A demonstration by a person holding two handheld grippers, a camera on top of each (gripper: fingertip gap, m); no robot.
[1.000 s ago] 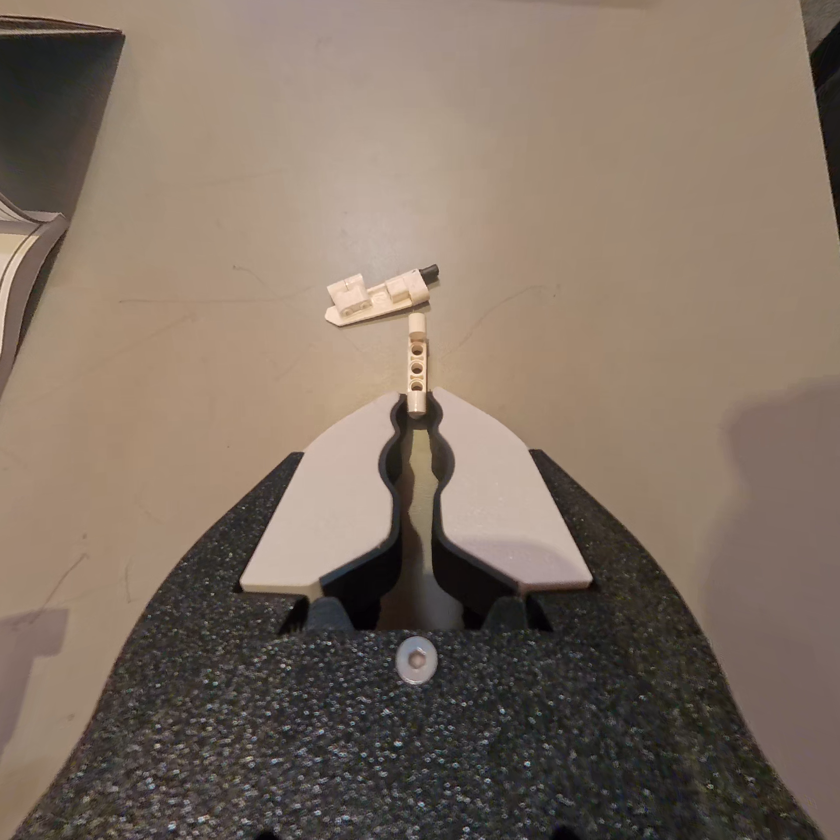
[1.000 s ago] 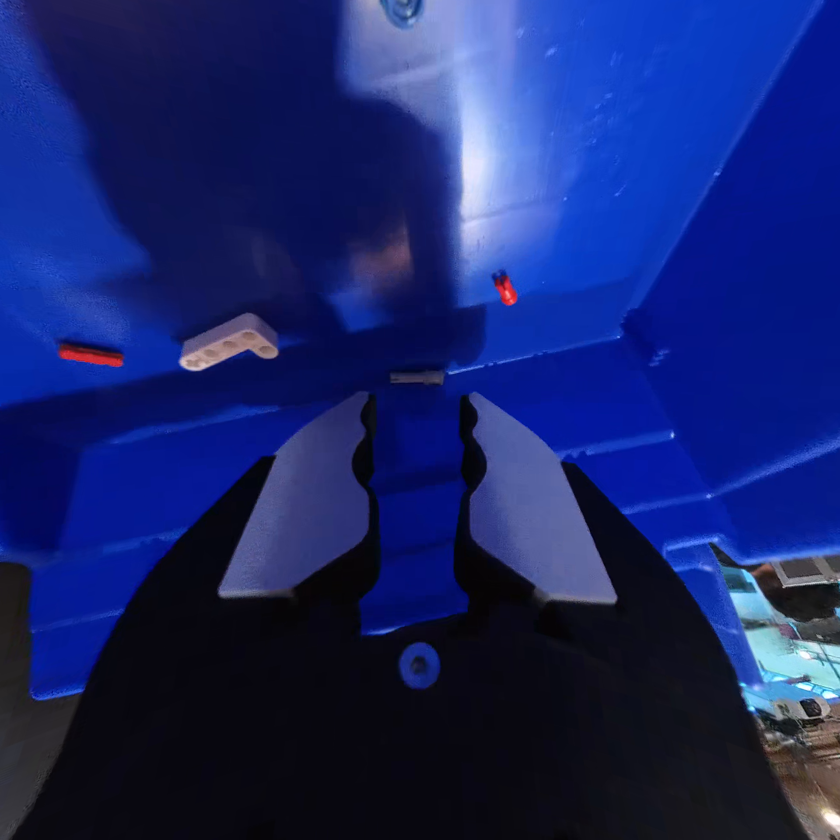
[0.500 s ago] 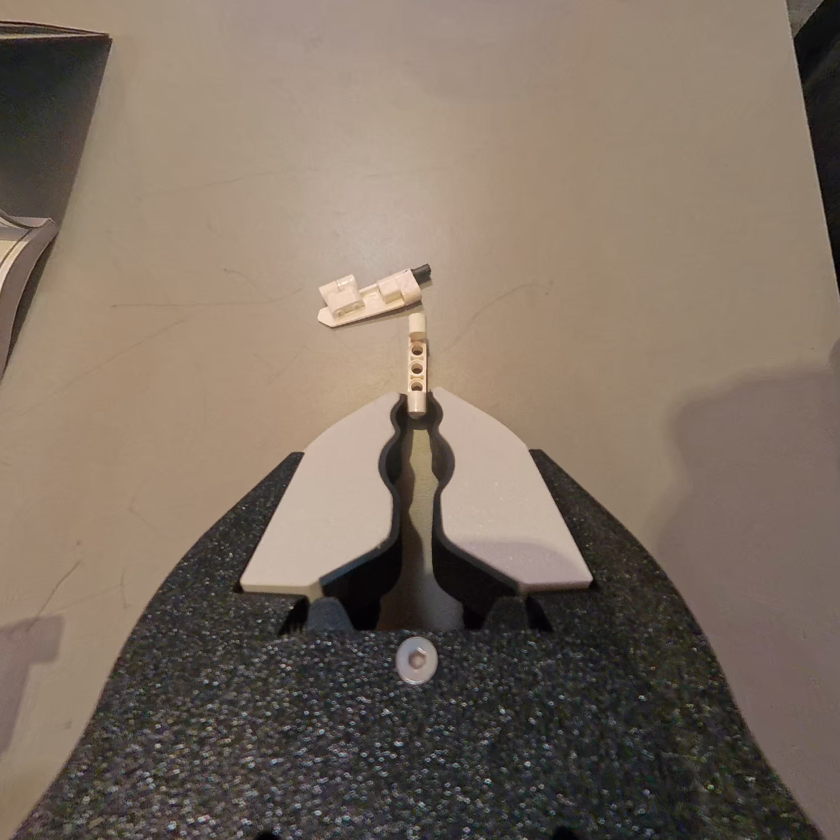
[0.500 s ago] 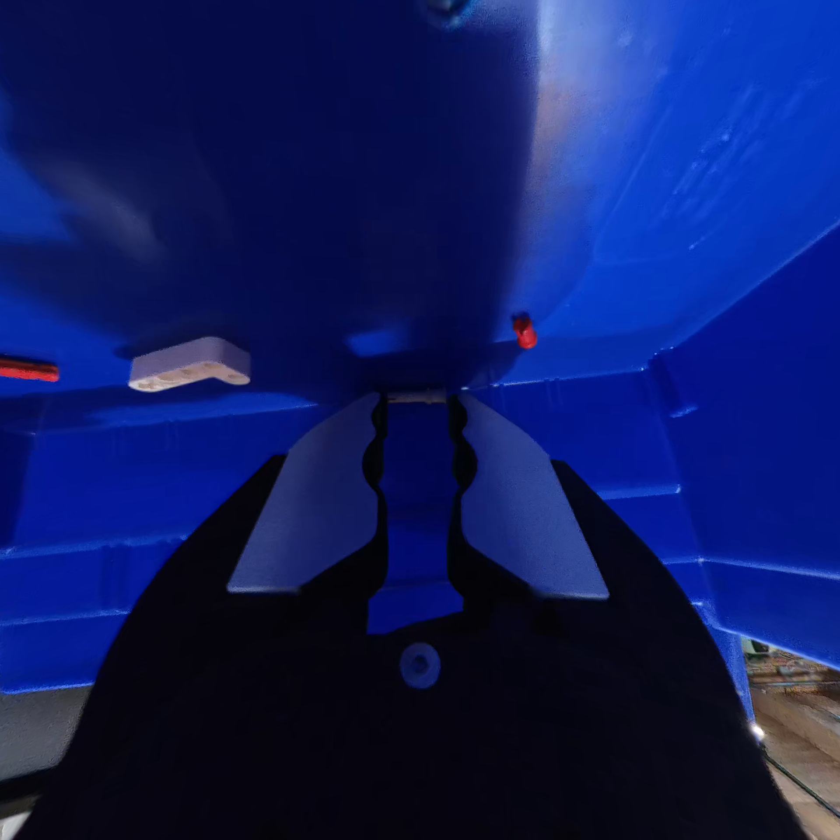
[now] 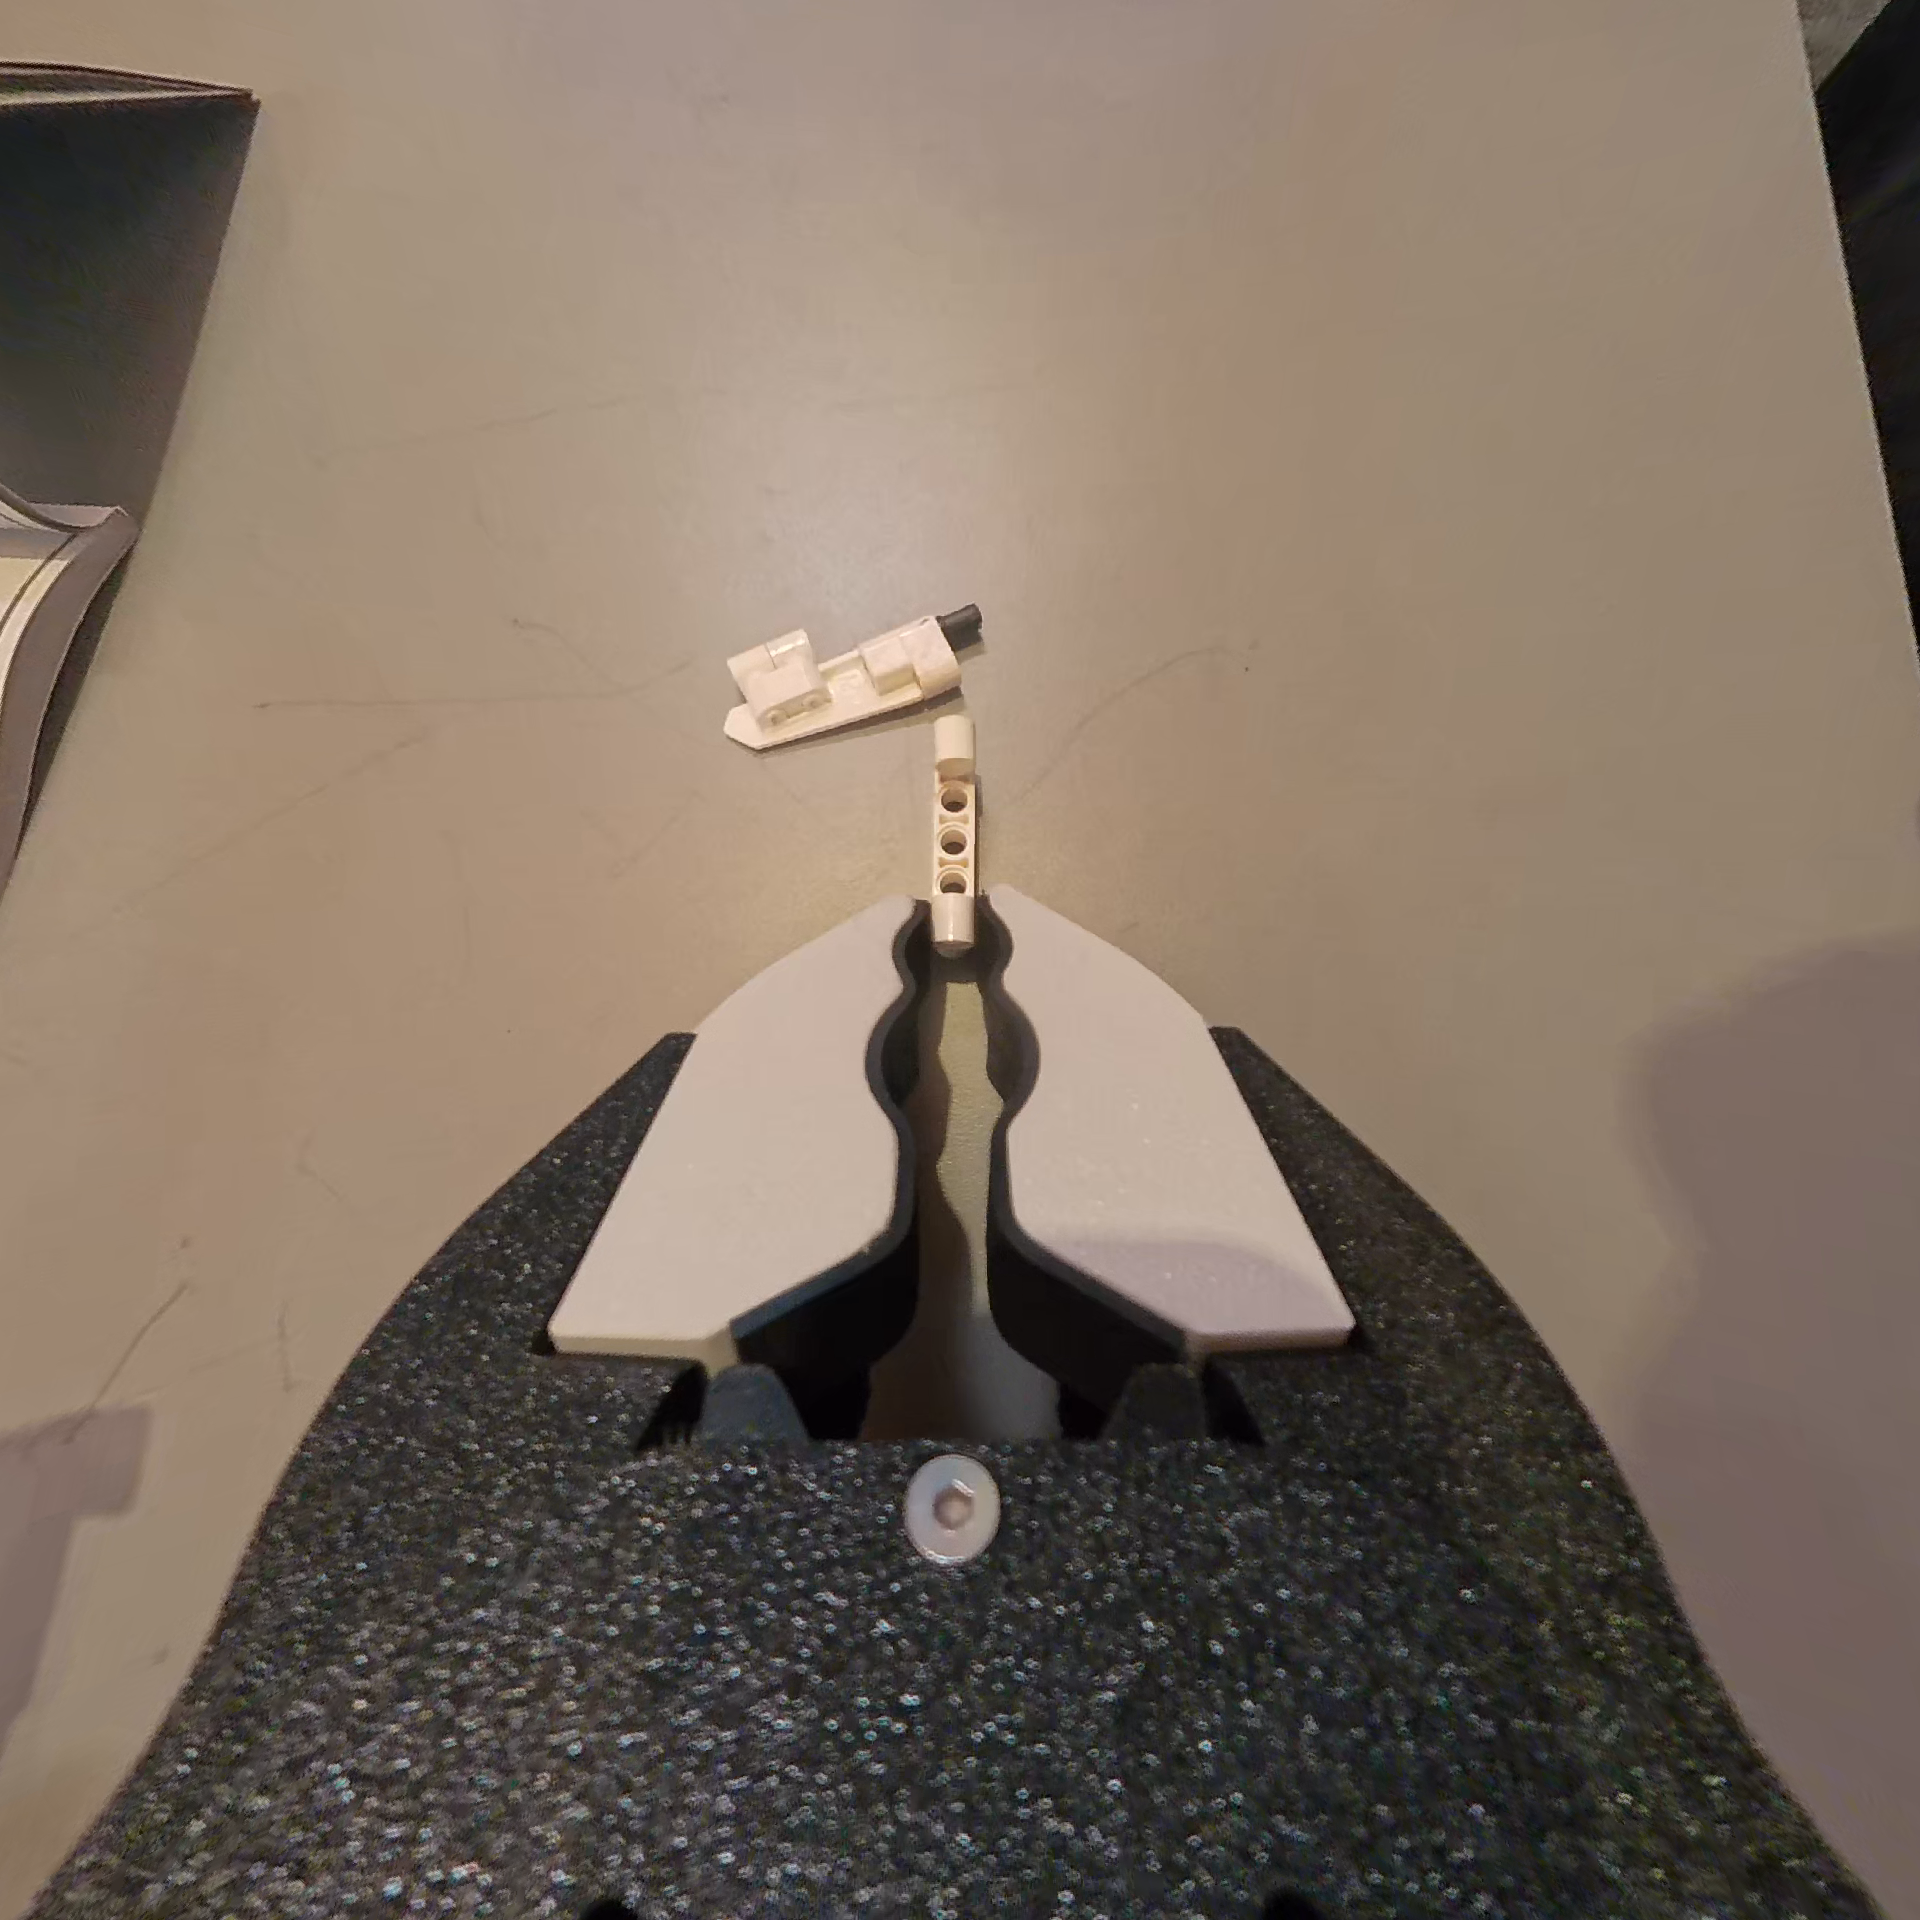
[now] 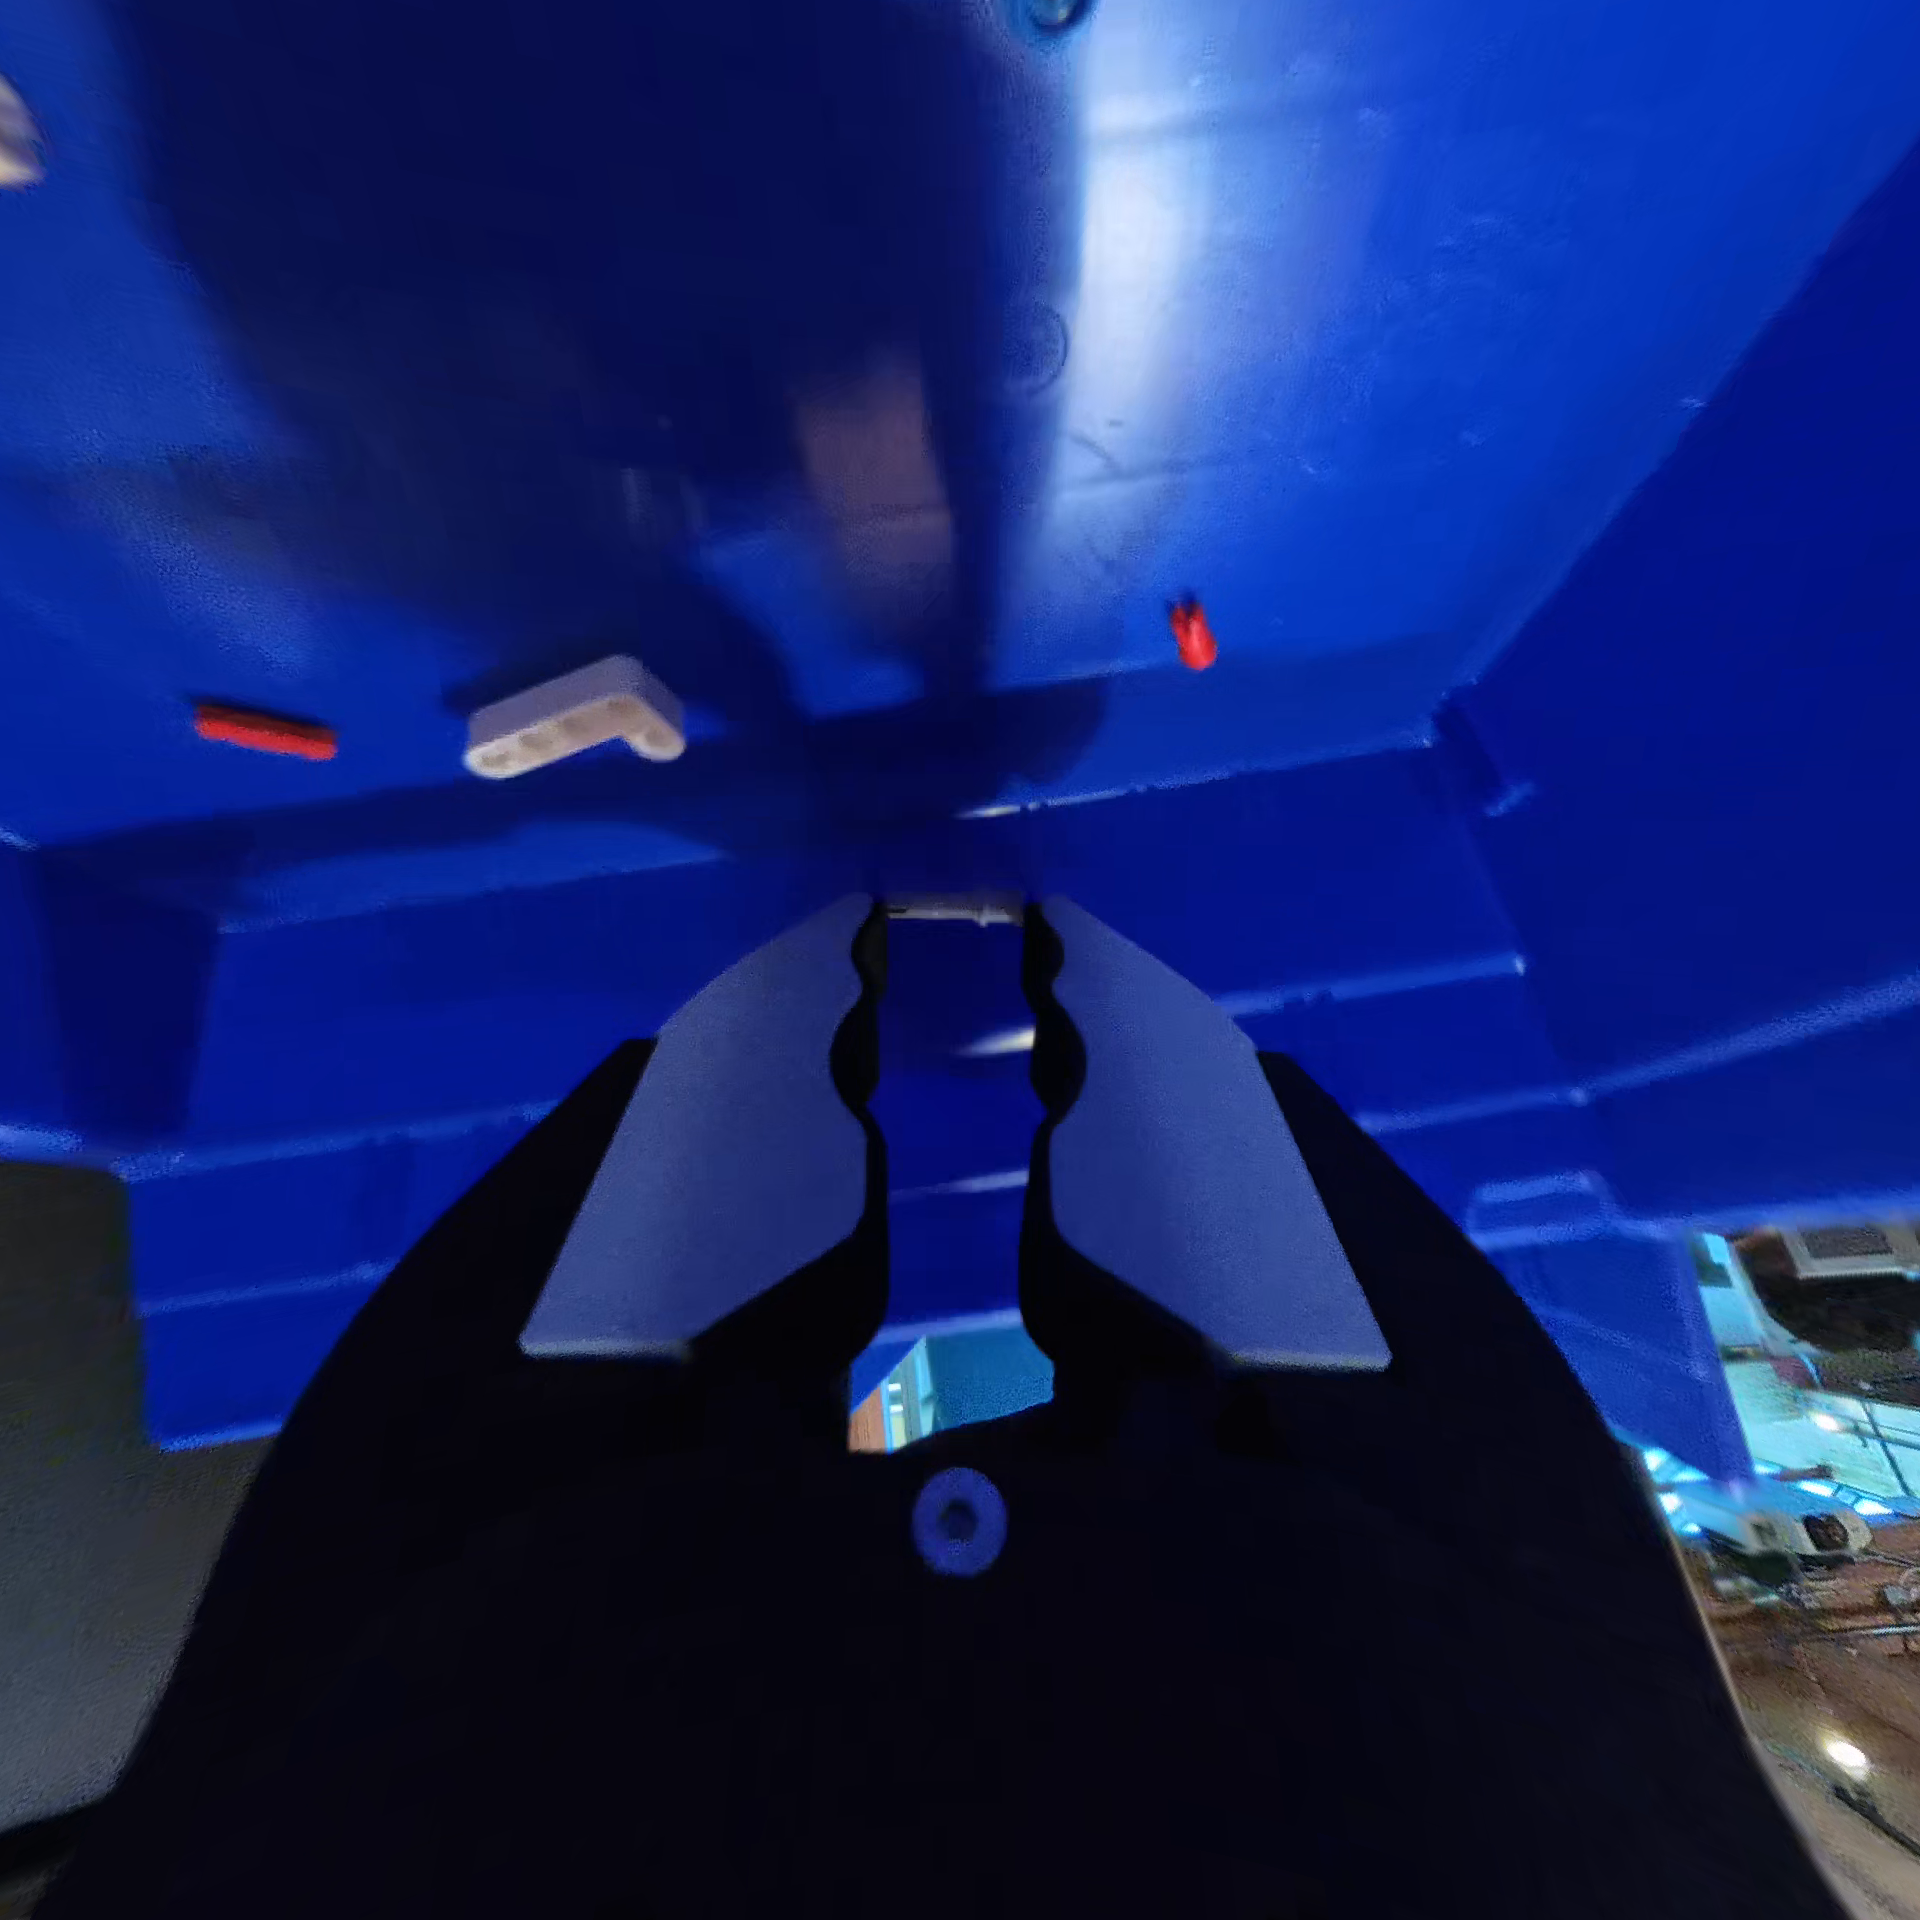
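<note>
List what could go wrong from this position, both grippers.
1. The left gripper pinches only the near end of the white holed beam; most of it juts out, so a knock against the table or the white assembly could twist it loose.
2. The right gripper holds a small grey pin endwise at its very fingertips; it may slip out and drop back into the blue bin.
</note>
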